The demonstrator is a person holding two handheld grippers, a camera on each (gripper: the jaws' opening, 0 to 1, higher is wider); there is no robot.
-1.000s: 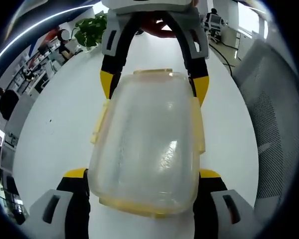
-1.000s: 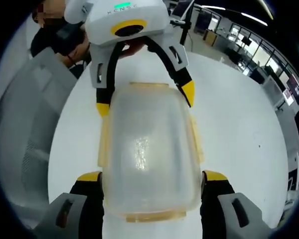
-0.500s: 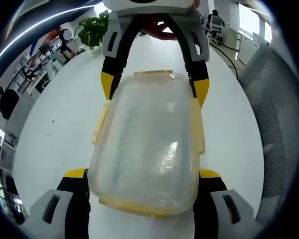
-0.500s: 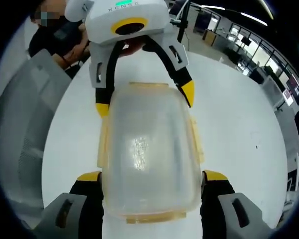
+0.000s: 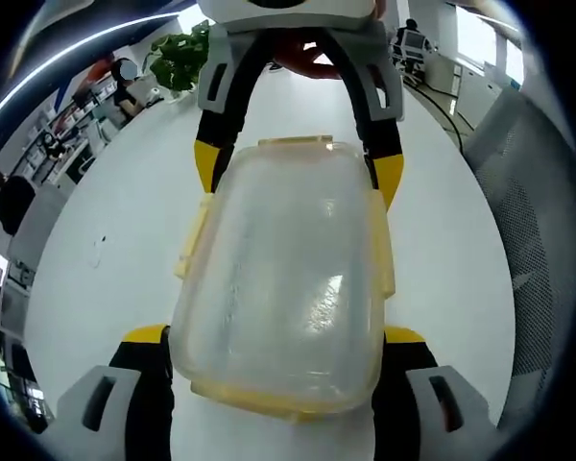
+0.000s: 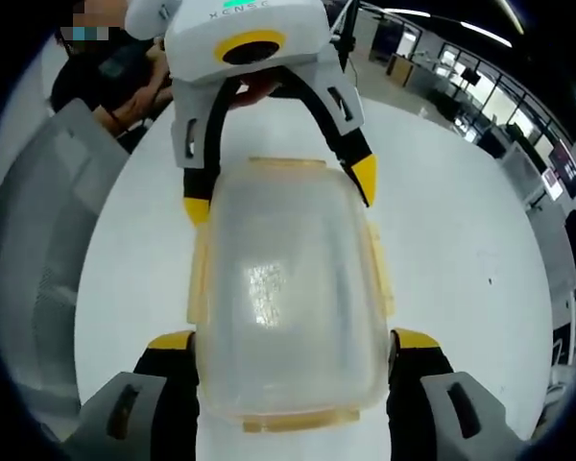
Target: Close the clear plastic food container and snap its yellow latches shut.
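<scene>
The clear plastic food container (image 5: 283, 288) (image 6: 286, 298), lid on and yellow latches (image 5: 382, 254) (image 6: 378, 269) along its sides, sits over a white table (image 5: 125, 230) (image 6: 442, 221). The left gripper (image 5: 276, 338) (image 6: 276, 187) clamps one end between its yellow-tipped fingers; the right gripper (image 6: 286, 342) (image 5: 298, 168) clamps the opposite end. A mesh chair (image 5: 533, 211) stands beside the table.

We take this for an open-plan office. In the left gripper view, desks crowded with equipment (image 5: 62, 144) line the upper left of the frame, a potted plant (image 5: 178, 58) stands near the top, and a person sits at a monitor (image 5: 411, 40) at the upper right. A grey mesh office chair (image 5: 533, 240) fills the right edge. In the right gripper view, long ceiling strip lights (image 6: 418, 14) and glazed partitions (image 6: 480, 96) cross the upper right, beyond the round white worktop (image 6: 461, 211).
</scene>
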